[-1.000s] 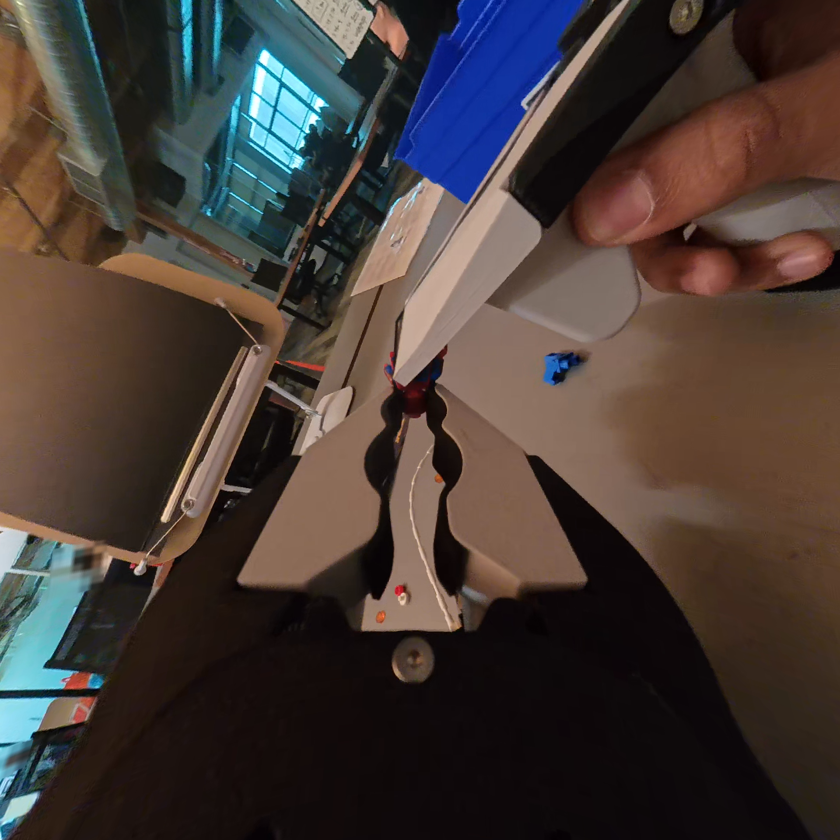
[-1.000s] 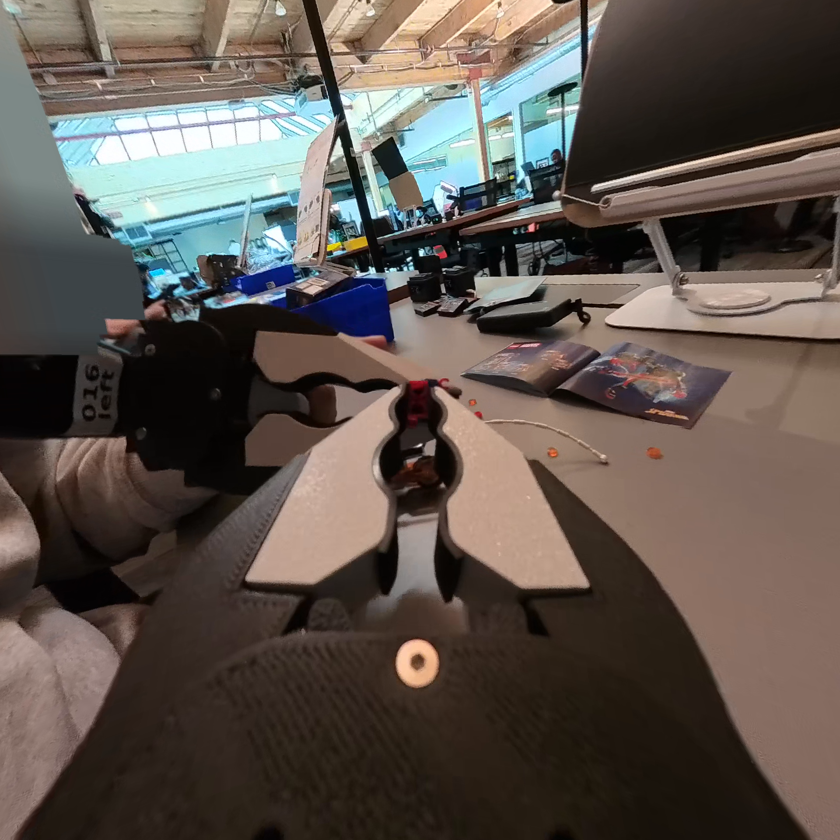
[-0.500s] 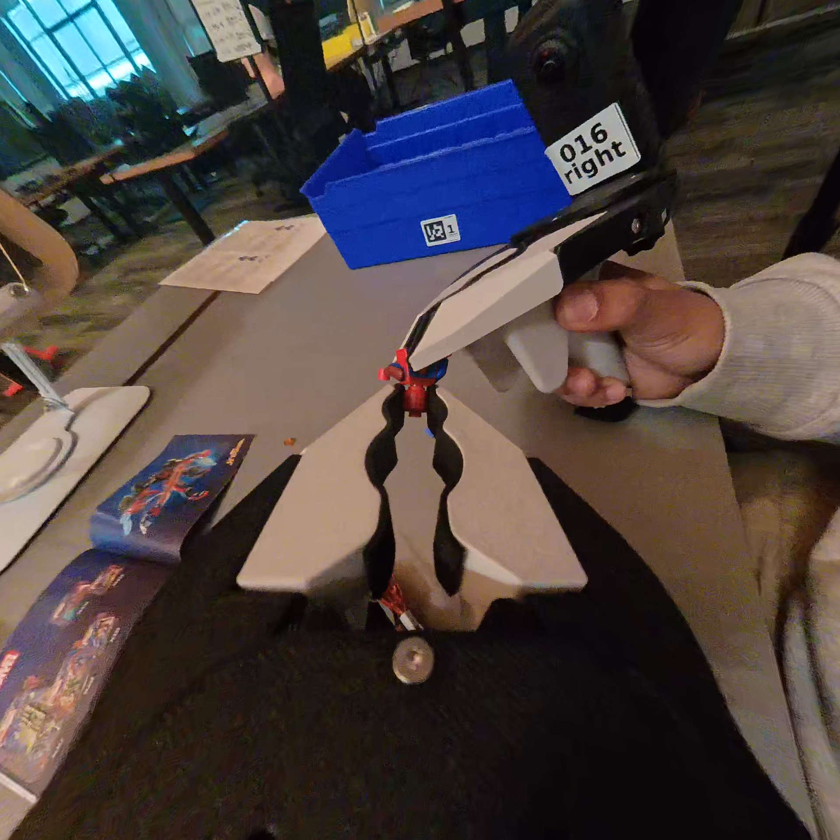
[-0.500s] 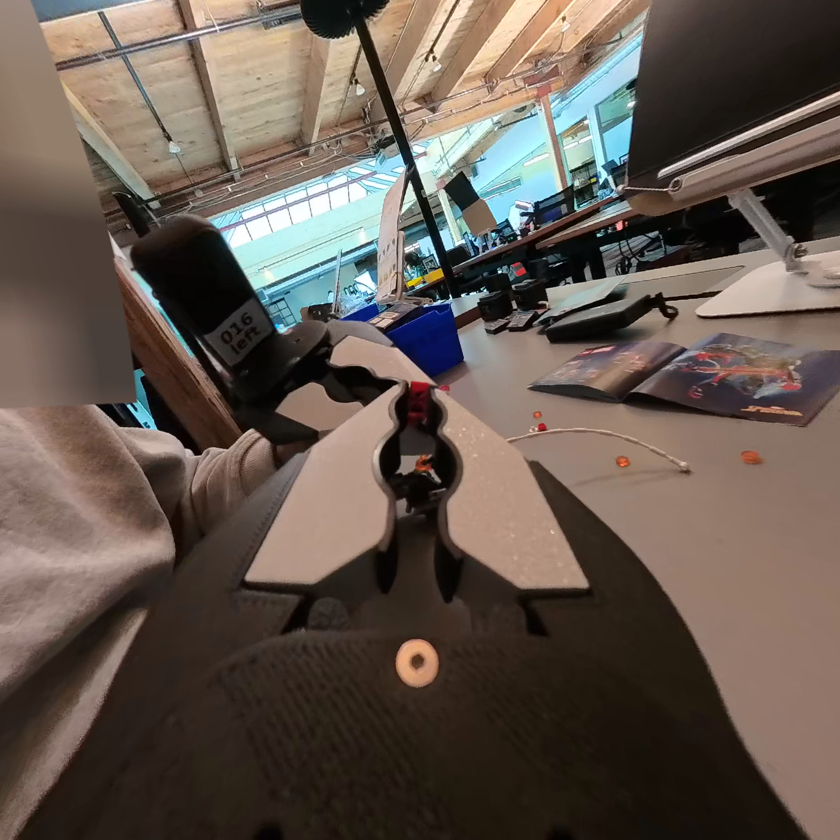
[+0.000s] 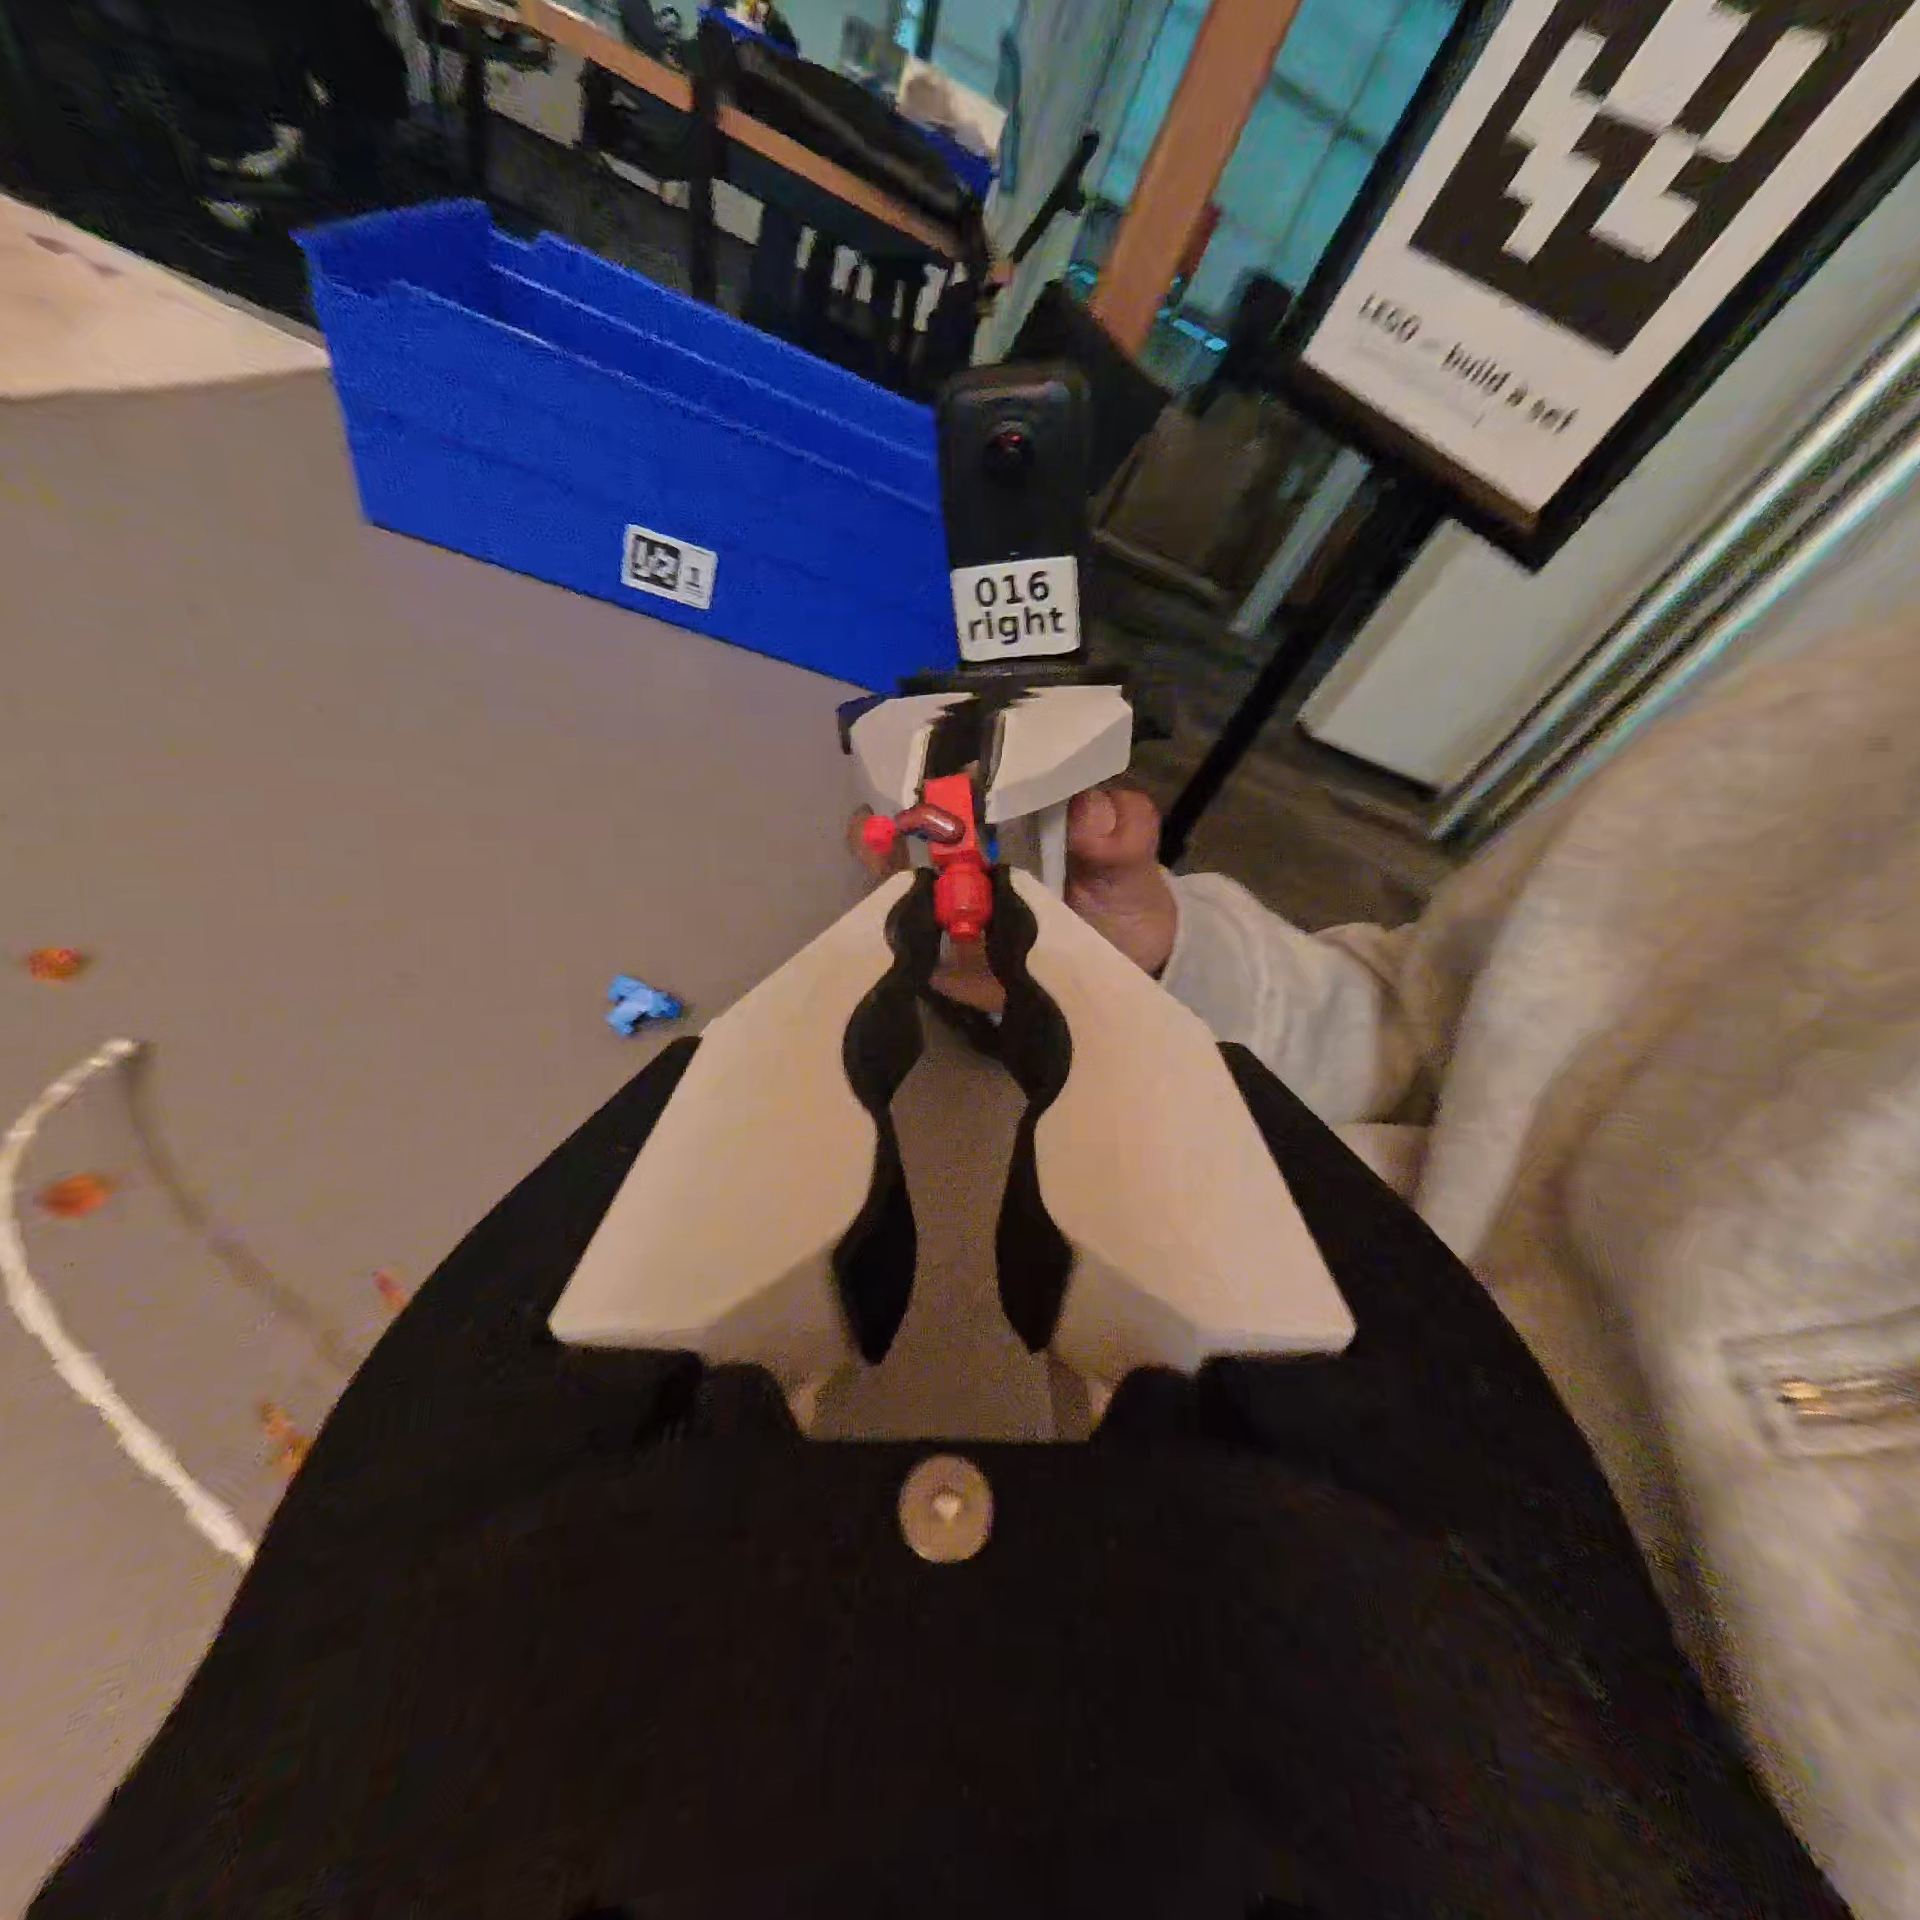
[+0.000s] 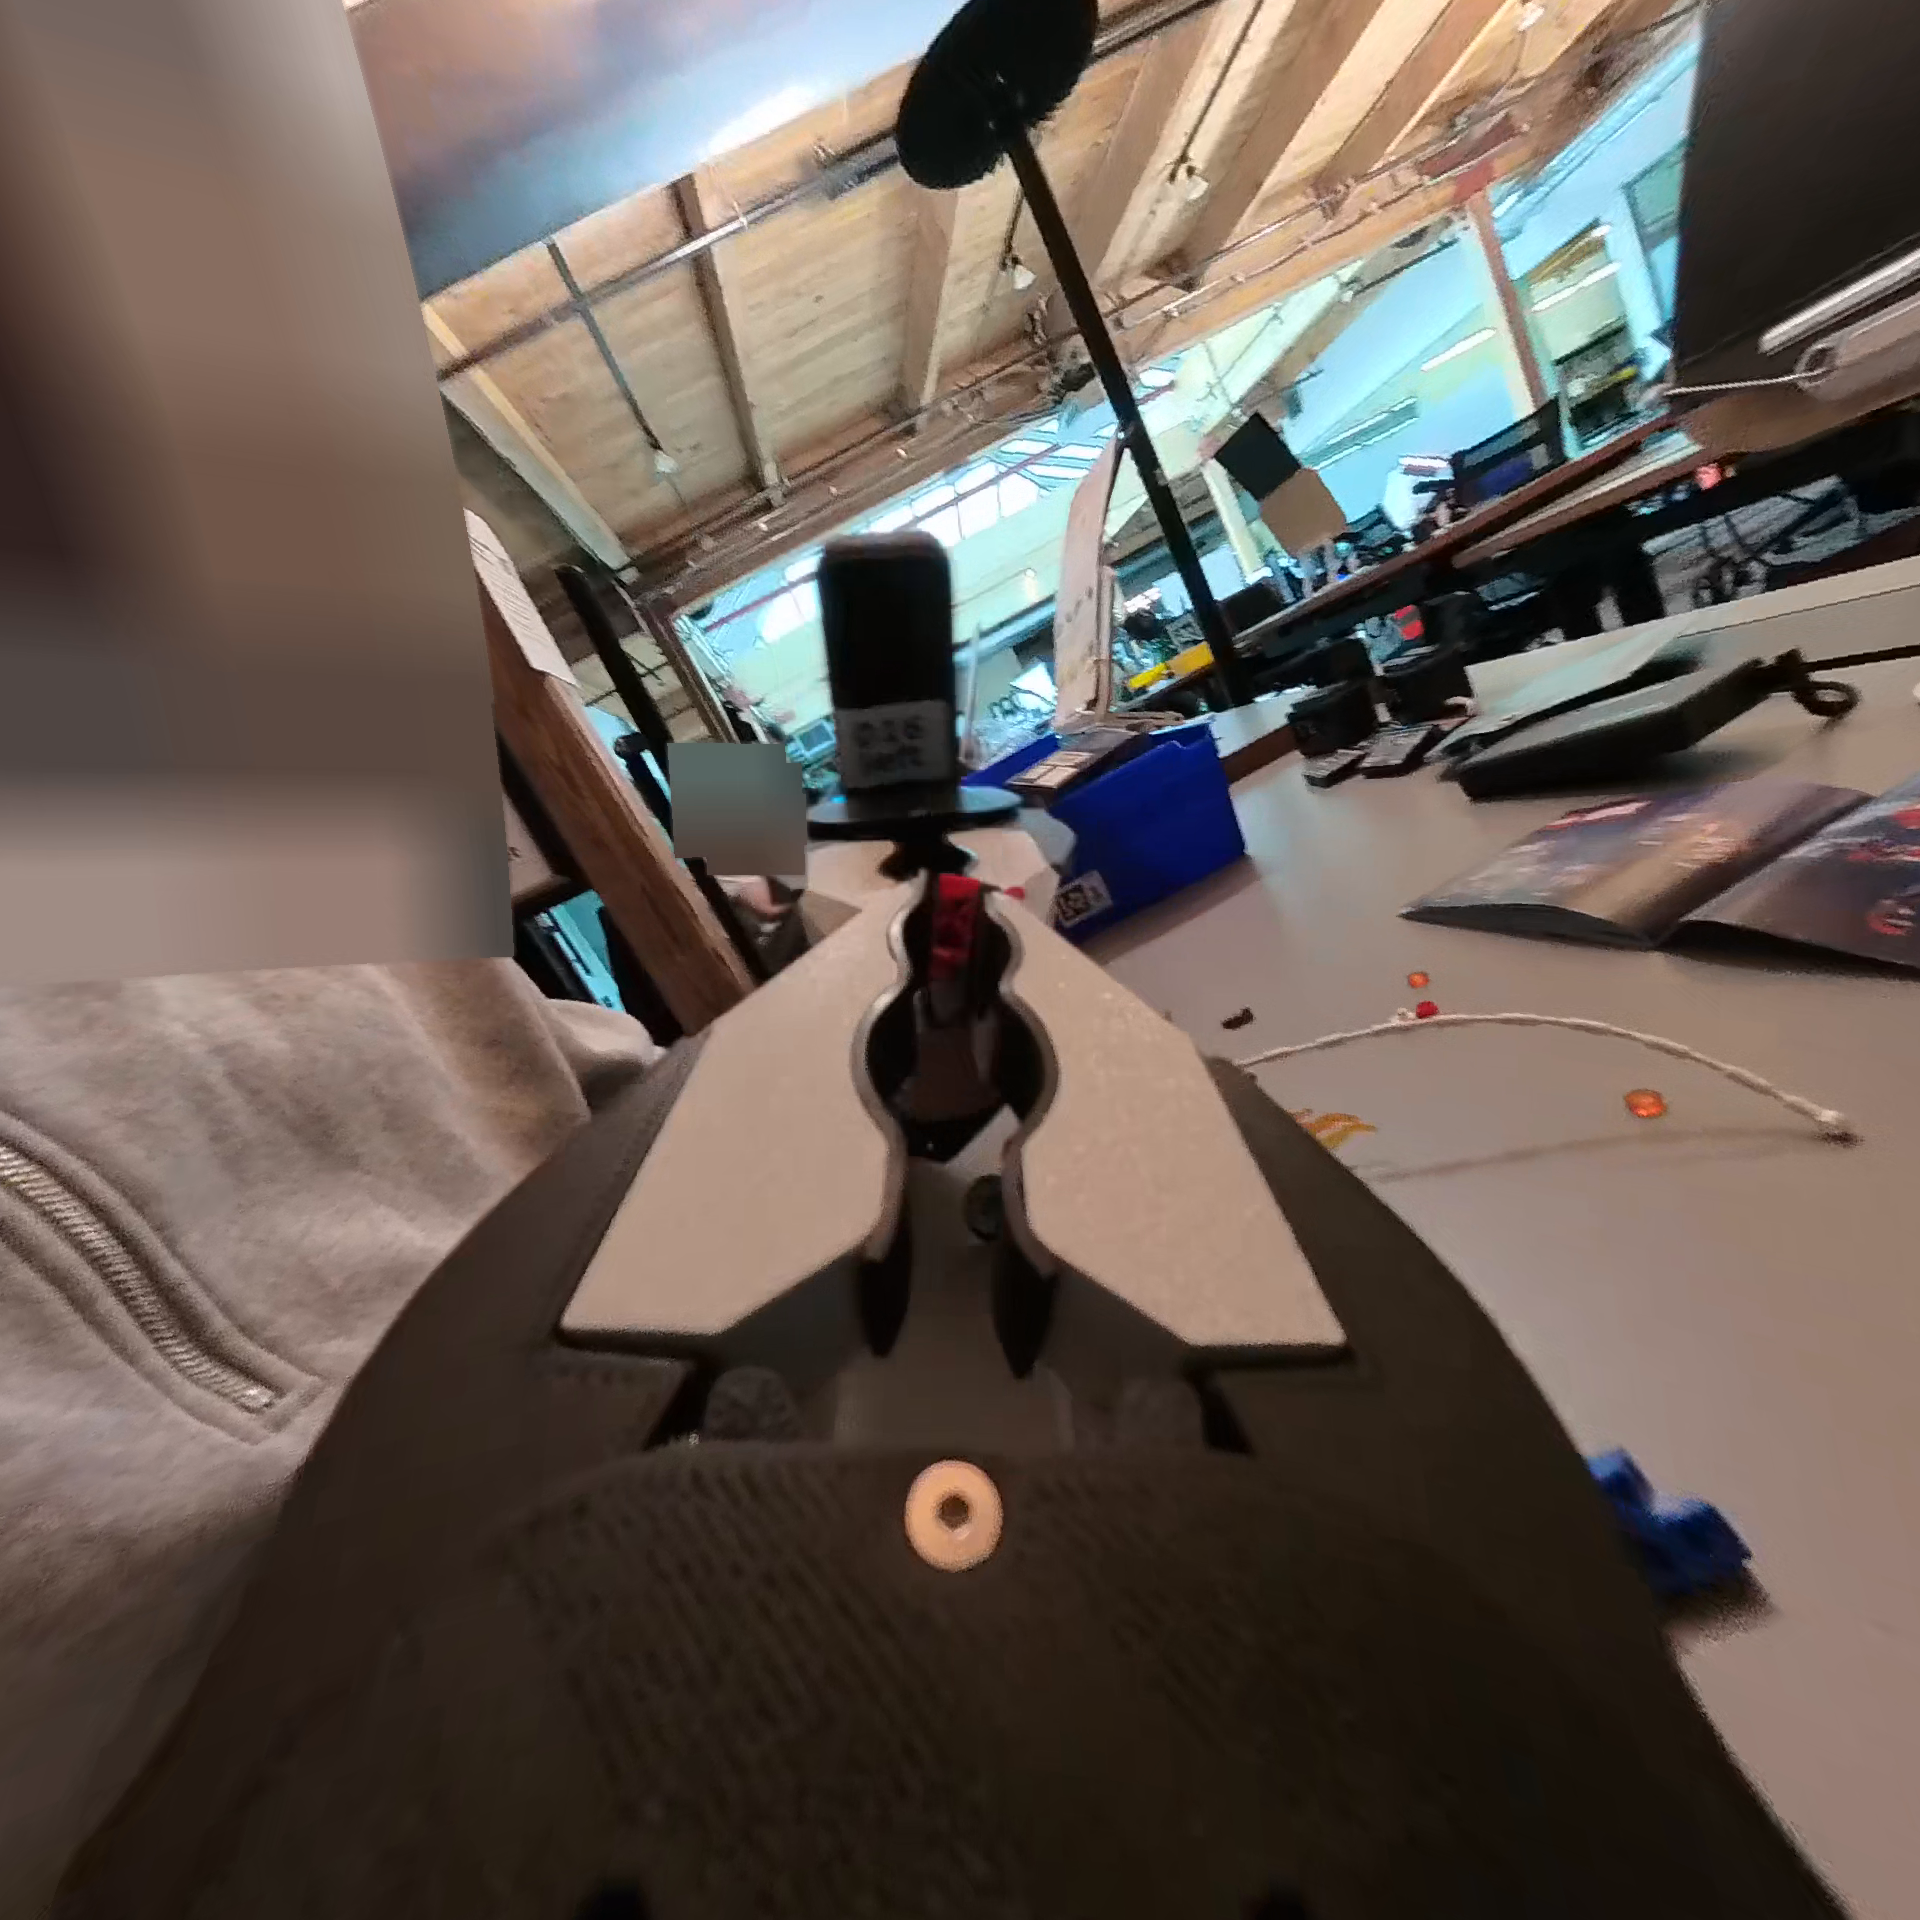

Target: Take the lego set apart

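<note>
A small red minifigure (image 5: 948, 831) is held in the air between both grippers, which face each other tip to tip. My left gripper (image 5: 954, 888) is shut on its round red head end. My right gripper (image 5: 958, 774) is shut on its torso, with one red arm sticking out to the left. In the right wrist view my right gripper (image 6: 951, 906) pinches the red figure (image 6: 952, 930), and the left gripper's black camera post (image 6: 888, 675) stands just beyond it. A loose blue Lego piece (image 5: 639, 1006) lies on the grey table (image 5: 312, 831).
A blue bin (image 5: 623, 447) stands at the table's far side, also seen in the right wrist view (image 6: 1143, 831). A white string (image 6: 1558, 1039), small orange studs (image 6: 1644, 1101) and an open booklet (image 6: 1683, 883) lie on the table. A person's light sleeve (image 5: 1299, 997) and jacket are close by.
Both grippers have swung round and now face each other head-on, still gripping the red figure. The left wrist view turned from sideways to level with the table.
</note>
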Demonstrator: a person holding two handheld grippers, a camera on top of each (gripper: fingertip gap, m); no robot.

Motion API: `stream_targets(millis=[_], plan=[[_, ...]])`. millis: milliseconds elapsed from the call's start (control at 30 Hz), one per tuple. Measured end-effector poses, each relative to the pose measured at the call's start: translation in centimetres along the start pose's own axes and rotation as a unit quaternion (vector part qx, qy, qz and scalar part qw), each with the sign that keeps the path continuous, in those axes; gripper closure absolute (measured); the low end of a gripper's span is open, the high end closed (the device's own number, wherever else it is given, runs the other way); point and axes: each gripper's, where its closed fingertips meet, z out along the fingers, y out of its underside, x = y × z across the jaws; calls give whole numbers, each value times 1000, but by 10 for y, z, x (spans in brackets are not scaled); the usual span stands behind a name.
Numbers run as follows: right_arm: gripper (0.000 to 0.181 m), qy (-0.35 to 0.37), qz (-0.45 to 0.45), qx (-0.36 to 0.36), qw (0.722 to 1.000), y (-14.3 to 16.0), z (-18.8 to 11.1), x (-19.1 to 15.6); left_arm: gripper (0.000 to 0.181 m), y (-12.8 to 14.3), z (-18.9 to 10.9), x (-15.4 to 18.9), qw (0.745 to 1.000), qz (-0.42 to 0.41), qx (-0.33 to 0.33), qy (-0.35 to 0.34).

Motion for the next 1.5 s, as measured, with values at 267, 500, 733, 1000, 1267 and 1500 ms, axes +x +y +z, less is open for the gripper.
stream_targets(millis=[267, 500, 733, 1000, 1267, 1500], plan=[[176, -53, 1, 9, 999, -4, 0, -17, 173, -6, -2, 22, 973, -168, 30, 153], [177, -25, -9, -2, 1000, -1, 0, -10, 173, 1, -2, 14, 980, -149, 11, 133], [178, -8, 97, 11, 995, 4, 0, 12, 171, 20, -2, -26, 975, 168, -78, -124], [177, -29, 118, 20, 992, 2, -2, 11, 173, 11, -2, -11, 997, 47, -37, -47], [175, -106, 32, 26, 993, -9, -4, -28, 174, -8, -5, 35, 940, -241, 44, 237], [176, -65, 47, 36, 996, -9, -5, -12, 150, -3, -7, 1, 997, 75, 33, -14]])
